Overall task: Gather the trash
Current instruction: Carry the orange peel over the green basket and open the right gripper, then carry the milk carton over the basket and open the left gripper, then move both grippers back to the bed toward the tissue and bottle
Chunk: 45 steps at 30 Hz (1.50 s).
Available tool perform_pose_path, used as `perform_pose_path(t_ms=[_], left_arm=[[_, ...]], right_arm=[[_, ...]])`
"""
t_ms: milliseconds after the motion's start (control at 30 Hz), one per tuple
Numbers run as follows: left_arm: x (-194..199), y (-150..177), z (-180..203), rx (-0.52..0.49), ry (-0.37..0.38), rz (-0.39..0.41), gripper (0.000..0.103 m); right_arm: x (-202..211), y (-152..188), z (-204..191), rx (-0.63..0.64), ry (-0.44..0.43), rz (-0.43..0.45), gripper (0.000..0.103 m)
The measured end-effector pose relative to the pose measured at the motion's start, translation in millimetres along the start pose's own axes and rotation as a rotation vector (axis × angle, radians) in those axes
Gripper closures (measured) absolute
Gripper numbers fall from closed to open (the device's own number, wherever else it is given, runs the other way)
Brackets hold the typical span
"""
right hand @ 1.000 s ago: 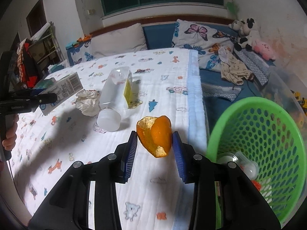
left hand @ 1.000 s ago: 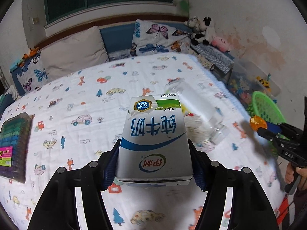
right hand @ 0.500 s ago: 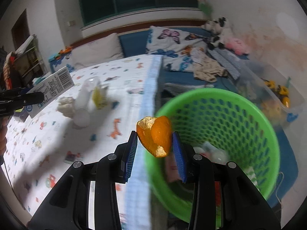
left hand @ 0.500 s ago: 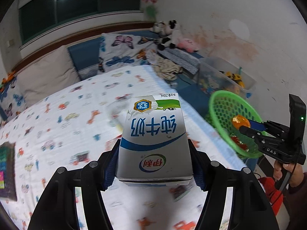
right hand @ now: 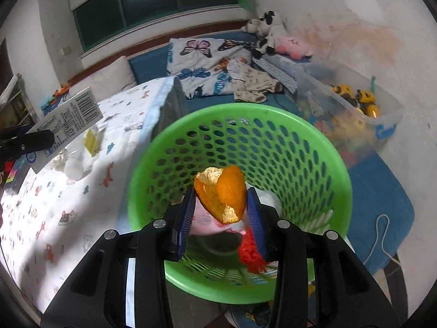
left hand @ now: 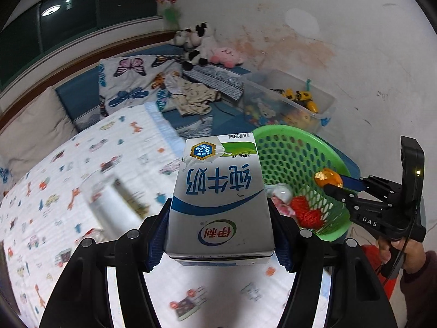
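My left gripper (left hand: 218, 214) is shut on a white and blue milk carton (left hand: 218, 191), held above the bed's edge. The carton (right hand: 68, 117) also shows at the left of the right wrist view. An orange peel (right hand: 221, 196) sits between the blue pads of my right gripper (right hand: 220, 207), whose jaws are opening while the pads still touch it. The peel hangs over the mouth of the green plastic basket (right hand: 273, 114). From the left wrist, the right gripper (left hand: 333, 184) holds the peel (left hand: 326, 177) over the basket (left hand: 286, 132), just right of the carton.
The basket holds red netting (right hand: 251, 248) and pale wrappers. A clear bottle (right hand: 79, 161) and crumpled paper lie on the patterned bed cover (right hand: 54, 205). A clear toy bin (right hand: 382, 114) stands behind the basket by the wall. A person's hand (left hand: 404, 254) grips the right handle.
Both grippers swung right, from over the bed toward the green basket. The peel now hangs over the basket's middle, and the carton has come near its left rim.
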<state>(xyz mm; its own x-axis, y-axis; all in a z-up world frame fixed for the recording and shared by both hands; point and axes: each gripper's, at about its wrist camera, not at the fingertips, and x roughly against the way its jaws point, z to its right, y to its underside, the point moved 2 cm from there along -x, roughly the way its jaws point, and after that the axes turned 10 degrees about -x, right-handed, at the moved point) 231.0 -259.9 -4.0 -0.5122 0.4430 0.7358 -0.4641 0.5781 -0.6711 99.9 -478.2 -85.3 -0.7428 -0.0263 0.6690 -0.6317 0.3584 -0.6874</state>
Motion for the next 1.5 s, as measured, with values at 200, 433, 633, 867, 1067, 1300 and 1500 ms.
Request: perform_pose_path(t_ms=[200,433,633,867,1067,1300,1500], left_arm=[[-15,-12,22,-0.031,0.024,-0.009,0.040],[-35,-24,50,-0.058,0.063,-0.022,0.040],[-51,-29,75,-0.090,0.087,-0.044,0.040],[-66,-27,90,-0.106,0.089,-0.075,0.038],[-66,-22,94,-0.107,0.094,-0.079,0.026],[-52,-9,71,-0.067,0.049,-0.074,0.026],[-29,13,28,-0.003,-0.032,-0.054,0.026]], right_arm=[[6,4,17,-0.032,0.021,0.005,0.055],[22,5,34,-0.061,0.039,0.032,0.049],[34,10,45,-0.092,0.046,0.051,0.045],[48,12,54,-0.118,0.049,0.081,0.041],[54,11,52,-0.116,0.045,0.091,0.040],[54,13,42,-0.101,0.022,0.091,0.039],[51,12,25,-0.077,-0.005,0.088,0.037]])
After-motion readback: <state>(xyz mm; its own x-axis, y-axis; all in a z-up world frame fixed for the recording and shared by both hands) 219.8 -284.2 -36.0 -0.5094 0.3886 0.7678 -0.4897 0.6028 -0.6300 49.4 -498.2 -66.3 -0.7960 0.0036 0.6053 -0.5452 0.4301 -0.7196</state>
